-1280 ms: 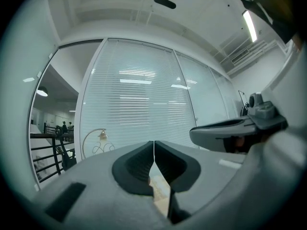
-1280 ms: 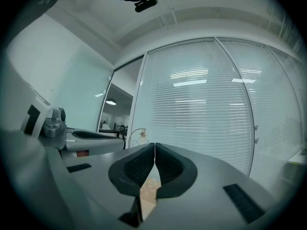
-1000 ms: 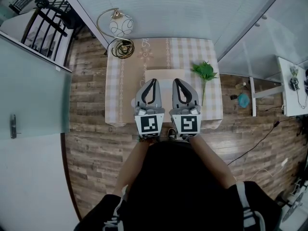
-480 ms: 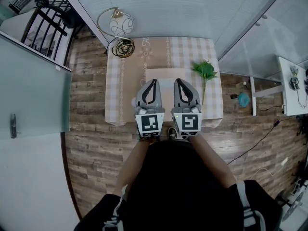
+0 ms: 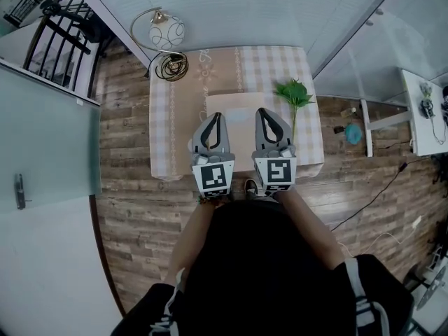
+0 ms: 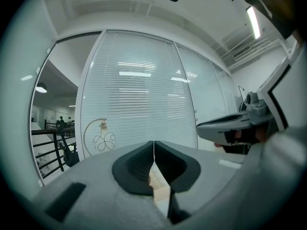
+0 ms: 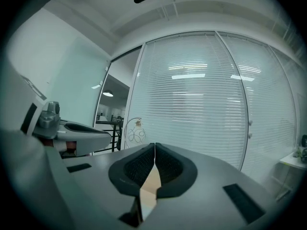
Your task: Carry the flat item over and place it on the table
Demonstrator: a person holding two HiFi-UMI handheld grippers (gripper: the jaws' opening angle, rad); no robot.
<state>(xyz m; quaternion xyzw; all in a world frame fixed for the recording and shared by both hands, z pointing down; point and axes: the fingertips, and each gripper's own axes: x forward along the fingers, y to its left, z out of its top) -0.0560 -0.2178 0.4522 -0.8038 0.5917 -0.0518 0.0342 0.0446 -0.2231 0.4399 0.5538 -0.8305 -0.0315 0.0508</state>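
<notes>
The flat item [image 5: 238,106] is a pale beige board lying on the checked table [image 5: 168,131], near its middle. Both grippers hover over the board's near edge, side by side. My left gripper [image 5: 218,117] is shut, its tips meeting over the board's left part. My right gripper [image 5: 261,111] is shut too, over the right part. In the left gripper view the jaws [image 6: 154,145] meet in a line and a strip of beige board [image 6: 158,183] shows through the gap below them. The right gripper view shows the same: closed tips [image 7: 154,146], beige board [image 7: 151,186] below. Neither visibly pinches anything.
A wire lamp with a round globe [image 5: 165,30] stands at the table's far left corner. A green leafy sprig [image 5: 294,94] lies on the right side of the table. Blinds close off the far side. A white side table [image 5: 420,110] stands at the right, with a cable on the wooden floor.
The head view has shifted a little. The grippers stand slightly further apart and a touch further over the board. Both stay shut and the board has not moved.
</notes>
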